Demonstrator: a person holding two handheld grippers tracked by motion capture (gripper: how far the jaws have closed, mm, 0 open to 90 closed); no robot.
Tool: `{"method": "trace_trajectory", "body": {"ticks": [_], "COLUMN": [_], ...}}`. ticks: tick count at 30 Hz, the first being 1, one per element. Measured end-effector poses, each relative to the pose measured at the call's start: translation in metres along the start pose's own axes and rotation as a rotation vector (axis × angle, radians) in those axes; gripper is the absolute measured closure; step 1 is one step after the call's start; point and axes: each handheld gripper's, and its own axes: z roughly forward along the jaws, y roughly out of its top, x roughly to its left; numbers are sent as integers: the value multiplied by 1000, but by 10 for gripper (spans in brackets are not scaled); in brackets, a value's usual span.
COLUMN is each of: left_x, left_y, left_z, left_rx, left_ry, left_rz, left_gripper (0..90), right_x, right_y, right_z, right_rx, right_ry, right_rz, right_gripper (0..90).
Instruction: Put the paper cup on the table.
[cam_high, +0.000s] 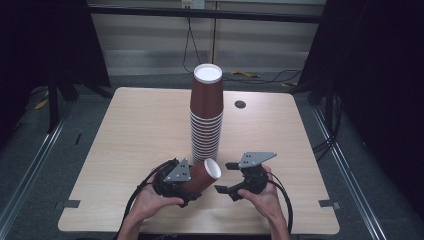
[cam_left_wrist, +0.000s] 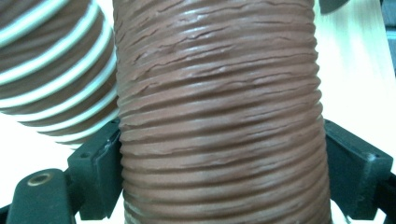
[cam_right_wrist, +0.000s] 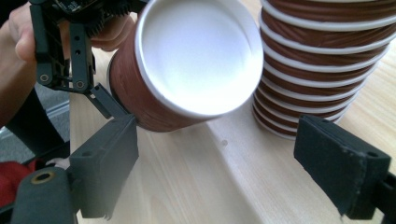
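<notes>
I am reading this as a stacking job in mid-course. A tall stack of cups (cam_high: 206, 117) is already standing upside down in the centre of the high view, so most of the nesting looks done. One loose cup (cam_high: 204, 176) is still off the stack, lying nearly on its side in the lower centre of the frame, its white mouth facing right toward the other hand. My judgement is that what is left is to turn this cup over and seat it on top of the stack.

I am gripping that cup with the left gripper (cam_high: 192, 187), in the lower left-centre of the high view. In the left gripper view the ribbed brown wall of the cup (cam_left_wrist: 219, 116) is running up the middle of the frame, and both black jaws are pressing against it low at either side, so the left gripper is pinching the cup around its body. The stack (cam_left_wrist: 56, 70) is showing at the upper left there, just beside the held cup.

The right gripper (cam_high: 226, 177) is sitting in the lower right-centre, jaws spread wide and holding nothing. In the right gripper view the cup's open mouth (cam_right_wrist: 198, 51) is facing me in the upper centre, ahead of the jaws and apart from both pads, with the stack (cam_right_wrist: 322, 60) at the upper right.
</notes>
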Motion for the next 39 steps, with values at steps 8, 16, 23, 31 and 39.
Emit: {"method": "trace_trajectory", "body": {"ticks": [8, 16, 23, 31, 39], "left_x": [1, 2, 0, -4, 1], "left_y": [-1, 6, 9, 18, 26], "left_z": [4, 4, -1, 1, 3], "left_rx": [47, 86, 142, 208, 281], "left_ry": [-15, -28, -34, -35, -45], "left_rz": [6, 55, 85, 140, 176], "left_gripper": [134, 133, 133, 133, 133], "right_x": [0, -2, 1, 5, 1], "right_y": [-1, 3, 9, 15, 21], "right_z": [5, 10, 13, 17, 19], "right_rx": [80, 127, 144, 224, 266], "right_ry": [-6, 21, 36, 38, 61], "right_rz": [-36, -38, -76, -127, -153], "right_gripper": [138, 145, 152, 151, 165]}}
